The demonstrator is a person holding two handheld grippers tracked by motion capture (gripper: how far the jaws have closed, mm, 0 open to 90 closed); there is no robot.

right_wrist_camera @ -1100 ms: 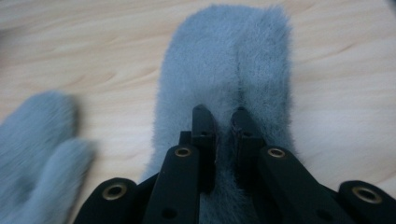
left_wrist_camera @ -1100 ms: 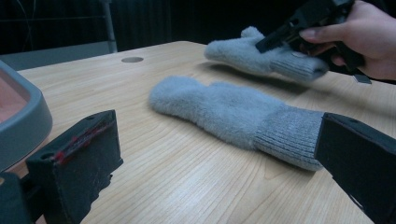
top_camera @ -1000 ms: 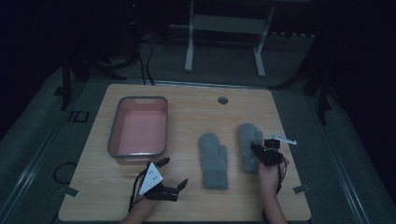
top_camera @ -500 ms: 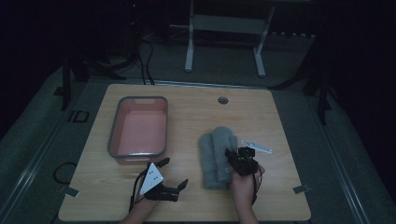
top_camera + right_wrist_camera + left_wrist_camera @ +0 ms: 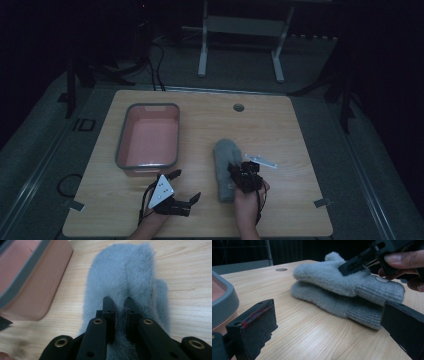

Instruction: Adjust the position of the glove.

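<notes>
High view: two grey mittens lie stacked near the middle of the bench (image 5: 280, 125), right of the pink tray (image 5: 148, 162). The right gripper (image 5: 119, 305) is clenched on a fold of the top mitten (image 5: 125, 277), which rests on the lower mitten (image 5: 329, 302). The left gripper (image 5: 185, 185) sits released on the near bench, left of the mittens, its jaws spread and holding nothing.

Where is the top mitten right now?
In the high view, the top mitten lies stacked on the other mitten, right of the tray, pinched by the right tongs.
</notes>
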